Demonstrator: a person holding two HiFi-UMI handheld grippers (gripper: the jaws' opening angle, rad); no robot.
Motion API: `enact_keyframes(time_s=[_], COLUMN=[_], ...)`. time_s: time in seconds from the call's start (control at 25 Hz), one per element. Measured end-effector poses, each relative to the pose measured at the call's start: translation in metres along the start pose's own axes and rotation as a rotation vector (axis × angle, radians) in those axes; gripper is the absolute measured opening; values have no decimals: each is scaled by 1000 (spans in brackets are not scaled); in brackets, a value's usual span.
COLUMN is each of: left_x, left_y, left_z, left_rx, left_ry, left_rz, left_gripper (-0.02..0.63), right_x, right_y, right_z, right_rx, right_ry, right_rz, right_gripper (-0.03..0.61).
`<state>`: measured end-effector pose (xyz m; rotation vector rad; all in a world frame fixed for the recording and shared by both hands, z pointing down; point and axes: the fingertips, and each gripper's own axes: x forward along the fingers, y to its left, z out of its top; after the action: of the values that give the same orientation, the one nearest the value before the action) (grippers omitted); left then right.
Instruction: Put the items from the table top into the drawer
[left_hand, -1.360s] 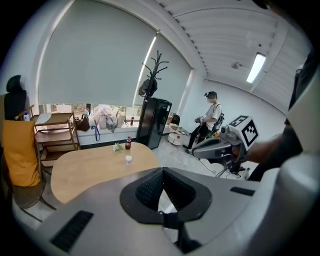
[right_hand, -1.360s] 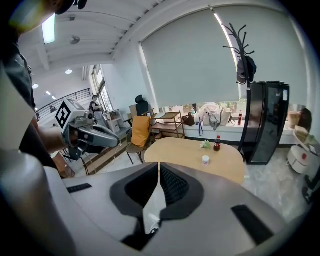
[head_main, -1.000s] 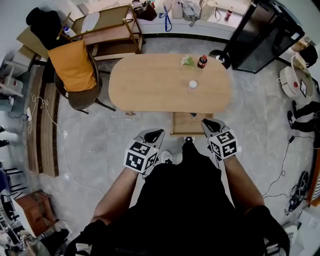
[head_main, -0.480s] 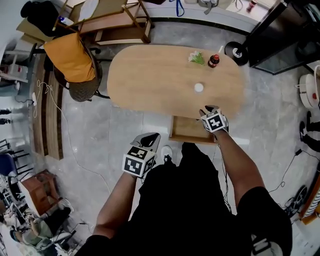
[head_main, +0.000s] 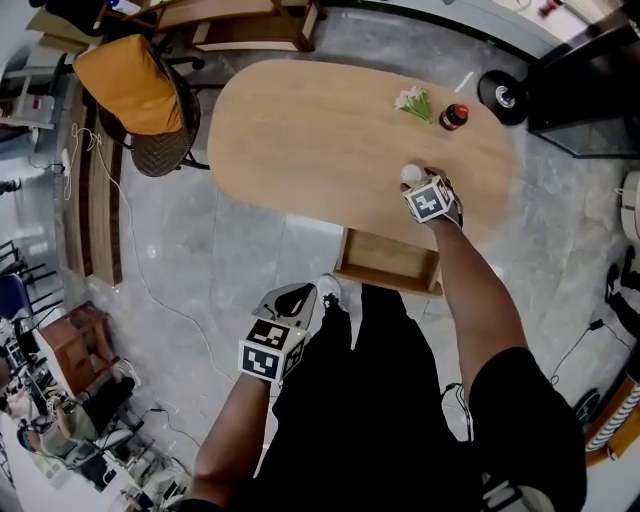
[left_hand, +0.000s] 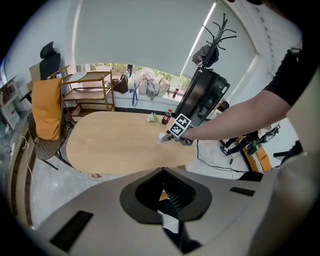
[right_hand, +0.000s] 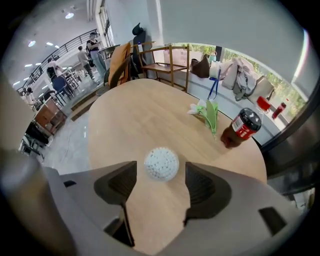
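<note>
Table (head_main: 300, 130): one, oval, pale wood, upper middle of the head view.
Chair (head_main: 150, 110): one, wicker, orange cushion over its back, upper left, beside the table's end.
Drawer (head_main: 390, 262): one, wooden, pulled open below the table's near edge, right of centre.
Grippers: two. Left gripper (head_main: 300, 295), lower left of centre over the floor, jaws closed together on nothing. Right gripper (head_main: 420, 185), over the table's right part, jaws just opened wide and standing either side of the ball without touching it.
Bottle (head_main: 453, 116): one, dark drink, red label, upright, upper right of the table.
Flower sprig (head_main: 413, 101): one, green and white, just left of the bottle.
Ball (right_hand: 161, 163): one, white, dimpled, on the table top.
Surface: smooth, unmarked wood grain. Room: grey polished tile floor (head_main: 220, 260), a wooden shelf rack (head_main: 240, 20) along the top edge.
</note>
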<state>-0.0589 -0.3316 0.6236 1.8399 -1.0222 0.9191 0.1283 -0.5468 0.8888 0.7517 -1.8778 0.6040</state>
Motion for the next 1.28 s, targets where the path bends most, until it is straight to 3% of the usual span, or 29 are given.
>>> enact_keyframes(time_s=[0.36, 0.68, 0.8, 1.0, 1.28], left_x=[-1, 3, 3, 11, 27], left_y=[2, -1, -1, -7, -12], left_z=[-19, -27, -31, -48, -71], left_rx=[-31, 6, 31, 70, 77], left_ry=[19, 11, 18, 47, 65], left_rz=[28, -11, -41, -98, -150], left_gripper=[0, 0, 0, 0, 0], right_x=[32, -10, -40, -78, -56], right_y=[-4, 13, 33, 93, 175], right_z=[0, -6, -28, -100, -171], right_rx=[-77, 70, 98, 133, 163], right_ry=[67, -62, -105, -74, 34], right_rz=[-8, 4, 8, 56, 88], right_gripper=[273, 264, 264, 264, 264])
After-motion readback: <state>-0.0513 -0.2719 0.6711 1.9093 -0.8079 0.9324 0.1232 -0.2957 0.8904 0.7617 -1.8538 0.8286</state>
